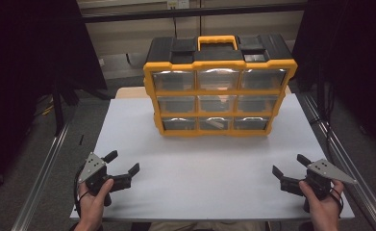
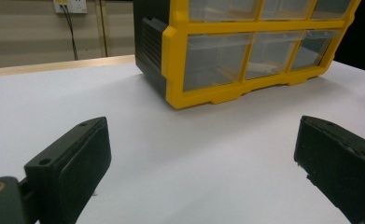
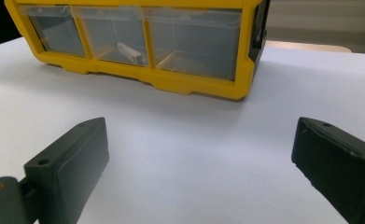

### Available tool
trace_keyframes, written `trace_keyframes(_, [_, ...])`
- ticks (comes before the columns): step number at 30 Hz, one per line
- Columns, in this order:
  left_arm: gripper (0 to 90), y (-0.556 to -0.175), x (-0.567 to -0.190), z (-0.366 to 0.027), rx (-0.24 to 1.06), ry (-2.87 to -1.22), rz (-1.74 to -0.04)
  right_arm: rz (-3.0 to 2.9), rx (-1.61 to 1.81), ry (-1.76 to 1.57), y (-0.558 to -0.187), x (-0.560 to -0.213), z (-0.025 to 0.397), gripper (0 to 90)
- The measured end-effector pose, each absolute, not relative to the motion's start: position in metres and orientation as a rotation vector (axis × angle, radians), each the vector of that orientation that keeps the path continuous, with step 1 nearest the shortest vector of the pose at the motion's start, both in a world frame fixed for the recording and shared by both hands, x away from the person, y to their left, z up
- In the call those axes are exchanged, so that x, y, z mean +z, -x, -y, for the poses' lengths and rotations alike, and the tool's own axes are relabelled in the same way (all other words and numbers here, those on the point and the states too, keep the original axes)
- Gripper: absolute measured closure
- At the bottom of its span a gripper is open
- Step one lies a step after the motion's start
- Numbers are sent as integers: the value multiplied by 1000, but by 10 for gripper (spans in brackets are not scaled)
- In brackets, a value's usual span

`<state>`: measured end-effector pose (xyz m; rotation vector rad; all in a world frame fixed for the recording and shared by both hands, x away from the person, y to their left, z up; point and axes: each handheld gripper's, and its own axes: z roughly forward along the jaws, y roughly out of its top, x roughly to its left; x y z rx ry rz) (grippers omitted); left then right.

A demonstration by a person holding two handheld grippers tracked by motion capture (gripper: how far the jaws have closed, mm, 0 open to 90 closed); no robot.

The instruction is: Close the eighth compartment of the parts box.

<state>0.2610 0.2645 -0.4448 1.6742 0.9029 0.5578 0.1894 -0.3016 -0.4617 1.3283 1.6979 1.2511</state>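
A yellow and black drawer organizer (image 1: 218,82) with clear drawers in three rows stands upright at the far middle of the white table (image 1: 200,163). A small pale part (image 3: 129,52) lies in the bottom middle drawer. My left gripper (image 1: 124,162) rests open at the table's near left, held by a hand, nothing between its jaws. My right gripper (image 1: 290,164) is open at the near right, also empty. In the left gripper view the organizer (image 2: 245,51) lies ahead to the right of my open left gripper (image 2: 203,163). In the right gripper view the organizer (image 3: 138,42) lies ahead of my right gripper (image 3: 199,163).
Metal rails (image 1: 46,163) run along both sides of the table. A dark curtain (image 1: 31,48) hangs at the left and another at the right. A wall outlet with cables (image 2: 70,7) sits behind the table.
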Motion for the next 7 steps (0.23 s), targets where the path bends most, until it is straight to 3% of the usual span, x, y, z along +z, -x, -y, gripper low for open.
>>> trace_keyframes(7, [38, -263, -445, -264, 556, -1676, -901, -1706, 1256, -1314, -192, -462, 299, 33])
